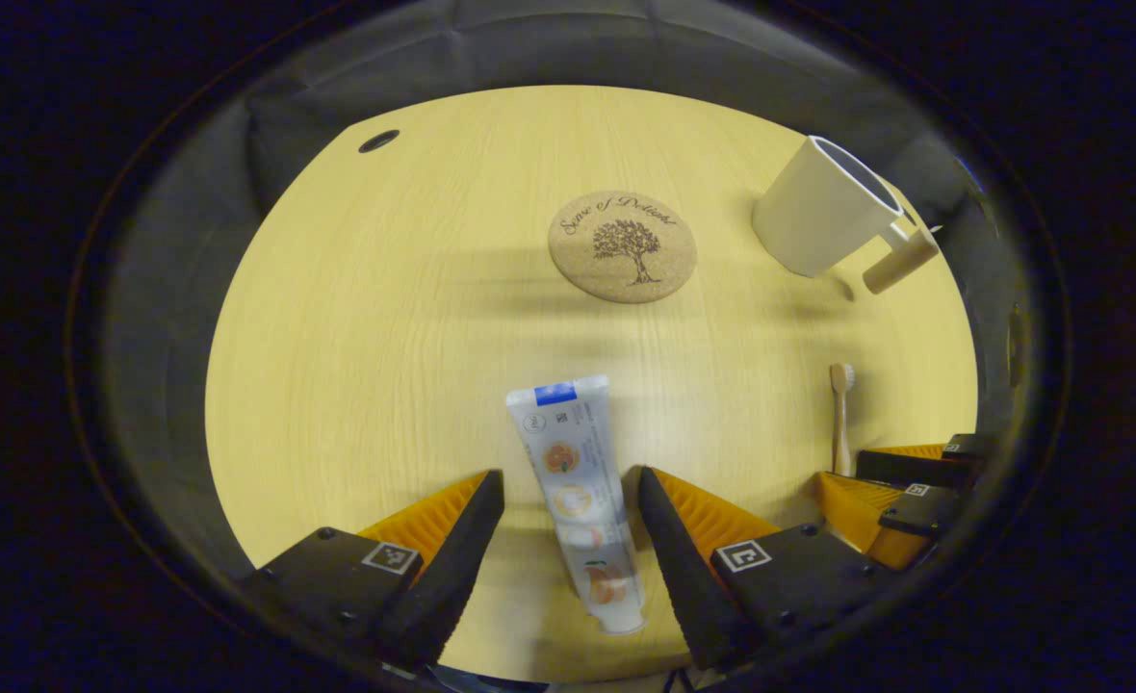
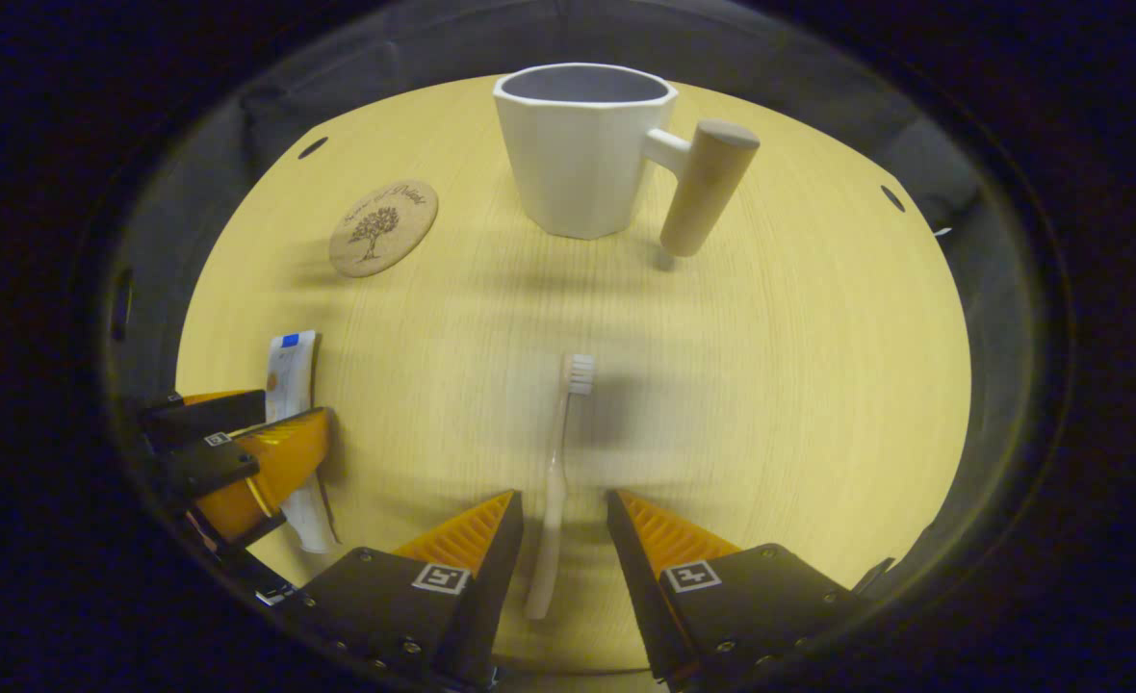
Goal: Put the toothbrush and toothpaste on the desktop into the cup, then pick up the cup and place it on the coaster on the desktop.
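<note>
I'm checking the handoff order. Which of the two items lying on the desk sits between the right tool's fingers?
The toothbrush: its pale handle runs between the right tool's open fingers, bristles toward the cup. The toothpaste lies between the left tool's fingers.

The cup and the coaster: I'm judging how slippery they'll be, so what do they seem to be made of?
The cup looks like matte white ceramic or plastic: faceted walls with no glare, and a grey inside. Its handle is a tan peg, probably wood. The coaster looks like cork: a speckled tan disc with a dark printed tree, dull and grainy.
</note>
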`<state>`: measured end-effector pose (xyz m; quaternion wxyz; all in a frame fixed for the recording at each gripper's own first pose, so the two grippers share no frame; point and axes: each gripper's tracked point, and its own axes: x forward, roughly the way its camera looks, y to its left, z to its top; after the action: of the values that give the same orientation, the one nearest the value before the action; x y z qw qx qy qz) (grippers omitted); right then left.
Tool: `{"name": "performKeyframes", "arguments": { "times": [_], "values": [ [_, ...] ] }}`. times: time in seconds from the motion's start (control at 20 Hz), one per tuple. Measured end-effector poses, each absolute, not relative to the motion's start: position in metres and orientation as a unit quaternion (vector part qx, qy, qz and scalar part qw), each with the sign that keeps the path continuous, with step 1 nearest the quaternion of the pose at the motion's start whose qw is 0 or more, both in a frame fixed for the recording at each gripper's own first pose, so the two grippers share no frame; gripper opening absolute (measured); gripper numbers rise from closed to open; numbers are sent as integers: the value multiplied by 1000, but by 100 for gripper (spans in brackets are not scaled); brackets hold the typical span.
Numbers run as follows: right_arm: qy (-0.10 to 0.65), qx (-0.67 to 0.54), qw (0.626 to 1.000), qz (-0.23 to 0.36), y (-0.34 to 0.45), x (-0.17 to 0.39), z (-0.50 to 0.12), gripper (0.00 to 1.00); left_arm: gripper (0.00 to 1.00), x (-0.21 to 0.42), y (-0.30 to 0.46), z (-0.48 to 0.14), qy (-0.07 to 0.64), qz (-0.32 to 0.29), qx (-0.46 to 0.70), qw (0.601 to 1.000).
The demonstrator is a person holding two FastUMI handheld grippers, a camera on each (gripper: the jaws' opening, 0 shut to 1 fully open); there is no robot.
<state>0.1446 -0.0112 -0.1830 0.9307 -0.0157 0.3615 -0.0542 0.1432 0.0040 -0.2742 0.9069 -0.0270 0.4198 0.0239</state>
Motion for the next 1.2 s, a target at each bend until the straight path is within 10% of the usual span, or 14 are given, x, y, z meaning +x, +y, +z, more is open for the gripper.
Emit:
{"name": "performKeyframes", "arguments": {
  "times": [0.05, 0.2, 0.3, 0.4, 0.65, 1.2],
  "values": [
    [364, -19, 929, -54, -9, 142, -183, 44, 84, 143, 4, -273, 416, 30, -33, 908],
    [374, -24, 926, -52, -10, 139, -187, 46, 72, 146, 4, -273, 416, 33, -38, 908],
    [369, -14, 927, -59, -9, 139, -187, 10, 52, 146, 4, -274, 417, 34, -37, 907],
    [374, -24, 926, -52, -11, 137, -187, 9, 53, 146, 5, -274, 415, 36, -38, 908],
    [365, 3, 930, -43, -11, 141, -186, 2, 18, 144, 3, -269, 396, 31, -42, 917],
    [300, 85, 950, -23, -9, 130, -122, 2, 15, 126, 0, -275, 405, 25, -116, 906]
  ]
}}
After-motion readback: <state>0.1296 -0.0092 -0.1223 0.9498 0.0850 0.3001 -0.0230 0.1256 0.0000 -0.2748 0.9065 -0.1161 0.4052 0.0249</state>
